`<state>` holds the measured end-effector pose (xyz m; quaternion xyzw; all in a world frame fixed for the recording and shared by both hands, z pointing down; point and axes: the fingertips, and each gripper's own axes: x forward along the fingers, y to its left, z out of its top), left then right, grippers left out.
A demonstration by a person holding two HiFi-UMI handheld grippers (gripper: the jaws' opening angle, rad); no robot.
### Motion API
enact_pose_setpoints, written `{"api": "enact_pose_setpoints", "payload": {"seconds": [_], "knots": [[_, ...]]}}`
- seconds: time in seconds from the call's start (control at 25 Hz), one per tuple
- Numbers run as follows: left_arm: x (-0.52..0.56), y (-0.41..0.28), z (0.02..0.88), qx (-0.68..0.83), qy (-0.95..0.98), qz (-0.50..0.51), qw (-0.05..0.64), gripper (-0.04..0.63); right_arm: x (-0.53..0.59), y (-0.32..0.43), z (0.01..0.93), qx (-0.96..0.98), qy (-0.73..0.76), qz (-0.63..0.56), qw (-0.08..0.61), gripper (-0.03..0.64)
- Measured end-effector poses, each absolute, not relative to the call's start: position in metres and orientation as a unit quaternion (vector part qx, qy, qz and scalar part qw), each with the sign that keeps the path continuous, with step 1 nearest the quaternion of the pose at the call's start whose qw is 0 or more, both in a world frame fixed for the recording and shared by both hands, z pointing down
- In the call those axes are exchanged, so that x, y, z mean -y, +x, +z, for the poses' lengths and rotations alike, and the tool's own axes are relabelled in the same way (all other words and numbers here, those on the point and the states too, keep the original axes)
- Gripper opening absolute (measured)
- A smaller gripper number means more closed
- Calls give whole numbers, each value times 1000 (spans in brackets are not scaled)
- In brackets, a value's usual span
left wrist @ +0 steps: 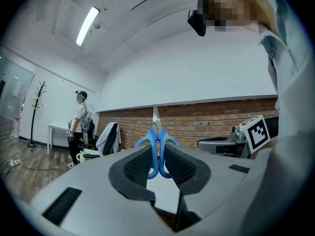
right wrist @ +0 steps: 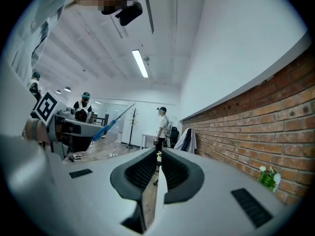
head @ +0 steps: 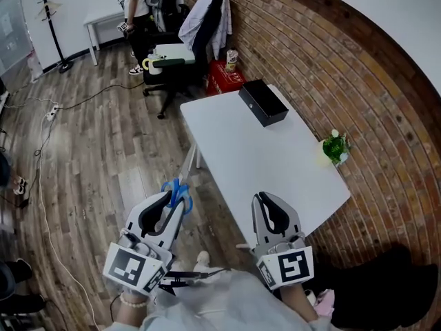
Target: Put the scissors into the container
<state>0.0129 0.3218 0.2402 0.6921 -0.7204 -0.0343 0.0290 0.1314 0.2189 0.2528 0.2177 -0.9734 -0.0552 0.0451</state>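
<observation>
The left gripper (left wrist: 157, 156) has its fingers (left wrist: 135, 167) about half open and clamped on the scissors (left wrist: 157, 142). The two blue handle loops sit squeezed between the pads. The closed blades stick out past the fingertips toward 12 o'clock in the left gripper view. In the head view the left gripper (head: 173, 200) hangs over the wood floor (head: 89, 157), just off the table's (head: 262, 164) near left corner, and the scissors (head: 179, 192) show as a blue spot at its tip.

The right gripper (right wrist: 158, 157) has its fingers (right wrist: 177, 171) all but together, with only a thin slit between the pads and nothing in it. It touches nothing. In the head view the right gripper (head: 262, 200) sits at 3 o'clock of the left one, over the table's near edge. From the right gripper view, the scissors (right wrist: 109, 122) appear at 9 o'clock, slanting up toward 1 o'clock.

The container (head: 263, 103), a black box, lies on the table's far end, at 1 o'clock from the scissors and well apart from both grippers. A small plant (head: 335, 147) stands at the table's 3 o'clock edge, by the brick wall (head: 344, 67).
</observation>
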Motion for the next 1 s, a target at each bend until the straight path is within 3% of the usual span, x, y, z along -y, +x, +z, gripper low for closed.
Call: {"api": "enact_pose_setpoints", "payload": {"seconds": [1.0], "knots": [[-200,-24,245,699,714,-29,25,97,-111,99,267,965,253,-49,51,57]]}}
